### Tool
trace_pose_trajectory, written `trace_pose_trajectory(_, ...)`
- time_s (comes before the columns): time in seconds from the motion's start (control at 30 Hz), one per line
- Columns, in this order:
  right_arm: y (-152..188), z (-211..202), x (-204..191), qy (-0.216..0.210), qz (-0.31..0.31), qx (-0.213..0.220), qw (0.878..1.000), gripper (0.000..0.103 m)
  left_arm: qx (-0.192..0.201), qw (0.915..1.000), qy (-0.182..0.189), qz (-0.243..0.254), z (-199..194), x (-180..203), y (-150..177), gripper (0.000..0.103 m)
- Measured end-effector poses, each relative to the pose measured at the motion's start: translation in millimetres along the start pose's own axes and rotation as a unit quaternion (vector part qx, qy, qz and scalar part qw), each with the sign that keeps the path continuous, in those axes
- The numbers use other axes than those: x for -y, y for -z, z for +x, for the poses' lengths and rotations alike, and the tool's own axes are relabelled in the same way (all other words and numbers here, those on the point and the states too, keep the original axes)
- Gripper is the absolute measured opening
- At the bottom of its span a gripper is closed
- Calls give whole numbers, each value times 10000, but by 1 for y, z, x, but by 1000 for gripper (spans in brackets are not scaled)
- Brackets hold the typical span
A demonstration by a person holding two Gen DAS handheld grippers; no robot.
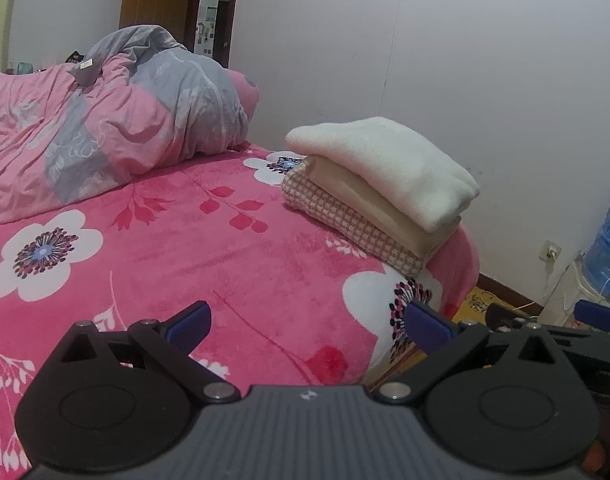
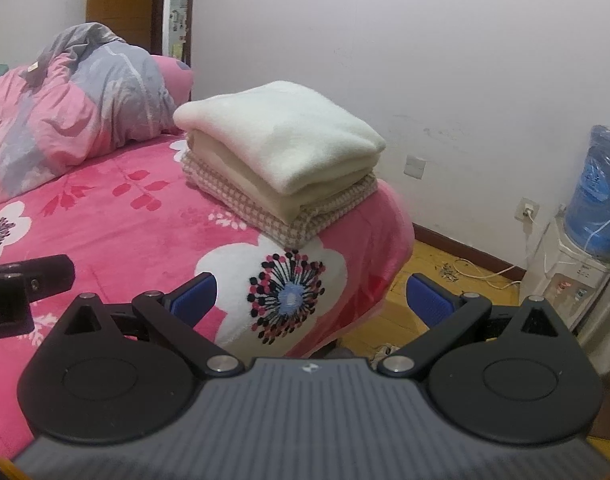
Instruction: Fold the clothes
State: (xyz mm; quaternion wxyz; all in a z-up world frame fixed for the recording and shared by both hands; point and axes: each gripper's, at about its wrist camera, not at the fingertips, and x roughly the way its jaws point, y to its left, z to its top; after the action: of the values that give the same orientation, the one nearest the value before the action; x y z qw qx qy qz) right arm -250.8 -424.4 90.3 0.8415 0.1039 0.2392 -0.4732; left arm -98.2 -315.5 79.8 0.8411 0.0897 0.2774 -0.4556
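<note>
The bed (image 1: 233, 248) fills most of my view, covered in a pink blanket (image 2: 153, 224) printed with big white flowers. At its far end a pink and grey quilt (image 1: 117, 120) lies bunched in a heap. Behind everything runs the pale wall (image 1: 485, 80), with a wooden door (image 2: 121, 4) off to the left. Over by the wall on the right a water dispenser (image 2: 565, 276) stands on the wooden floor (image 2: 433, 272), a blue bottle (image 2: 597, 196) on top.

Now the clothes: a stack of 3 folded pieces (image 2: 281, 160) sits at the near right corner of the bed, close to the edge. A fluffy white piece (image 1: 385, 168) is on top, a beige one (image 1: 369, 208) under it, and a pink checked one (image 1: 345, 224) at the bottom.

My left gripper (image 1: 307, 324) hovers above the blanket, spread wide with nothing between the blue pads (image 1: 189, 326). My right gripper (image 2: 311, 300) hangs over the corner of the bed, also spread wide and empty, the stack ahead of it and well apart. Both hold nothing.
</note>
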Motion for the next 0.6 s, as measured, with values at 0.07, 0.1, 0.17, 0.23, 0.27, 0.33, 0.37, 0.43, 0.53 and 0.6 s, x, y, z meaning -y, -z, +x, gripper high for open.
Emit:
trace_pose_trajectory(0.07,0,1,1,37,31,-23,10000,102,-19,10000,0,-10,1,0,0,103)
trace_pose_trajectory(0.1,1,2,1,48,51,-39,10000,102,-23,10000,-6,-17,1,-1,-1,103)
trace_pose_trajectory(0.17,1,2,1,55,93,-65,9999,102,-27,10000,-21,-27,2,-2,-1,103)
trace_pose_trajectory(0.23,1,2,0,71,108,-68,9999,102,-24,10000,-29,-31,2,-2,-2,103)
trace_pose_trajectory(0.27,1,2,-1,83,100,-61,9999,102,-22,10000,-34,-32,2,-3,-2,103)
trace_pose_trajectory(0.33,0,2,-2,91,86,-46,9999,102,-17,10000,-51,-37,2,-3,-2,103)
trace_pose_trajectory(0.37,0,2,-3,86,85,-36,9999,102,-13,10000,-61,-38,2,-3,-2,103)
trace_pose_trajectory(0.43,-1,2,-5,69,85,-16,9999,102,-4,10000,-79,-37,1,-4,-3,103)
trace_pose_trajectory(0.53,-4,2,-7,30,87,20,10000,102,13,9999,-104,-29,0,-5,-3,103)
trace_pose_trajectory(0.6,-5,1,-9,21,79,43,10000,102,20,9999,-114,-33,0,-5,-3,103)
